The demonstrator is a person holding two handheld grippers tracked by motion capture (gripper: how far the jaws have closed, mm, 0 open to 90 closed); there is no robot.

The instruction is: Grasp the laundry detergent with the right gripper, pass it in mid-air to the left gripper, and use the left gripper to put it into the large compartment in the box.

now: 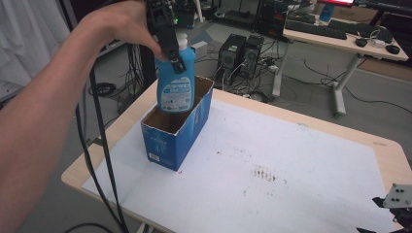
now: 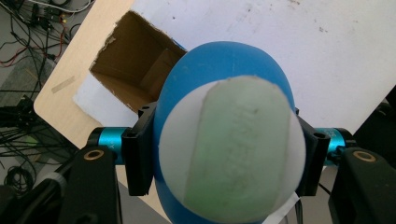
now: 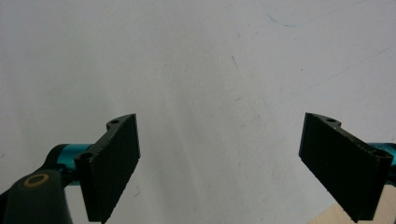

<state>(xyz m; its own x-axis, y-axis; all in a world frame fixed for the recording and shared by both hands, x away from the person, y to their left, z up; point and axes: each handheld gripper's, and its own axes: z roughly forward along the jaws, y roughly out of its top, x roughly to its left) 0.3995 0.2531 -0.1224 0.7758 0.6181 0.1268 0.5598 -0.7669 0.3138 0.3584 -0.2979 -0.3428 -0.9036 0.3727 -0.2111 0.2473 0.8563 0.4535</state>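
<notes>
A blue plastic bottle (image 1: 175, 80) with a white cap and a pale printed label hangs upright, long axis vertical, cap up, its base dipping into the open top of a blue cardboard box (image 1: 177, 128) on the white-covered worktop (image 1: 291, 165). The left hand-held gripper (image 1: 170, 46) clamps the bottle's upper body from both sides, the person's left hand (image 1: 121, 24) above it. The label's print is too small to read. At the worktop's near right corner, the right hand-held gripper (image 3: 219, 163) rests with jaws spread wide, nothing between them.
</notes>
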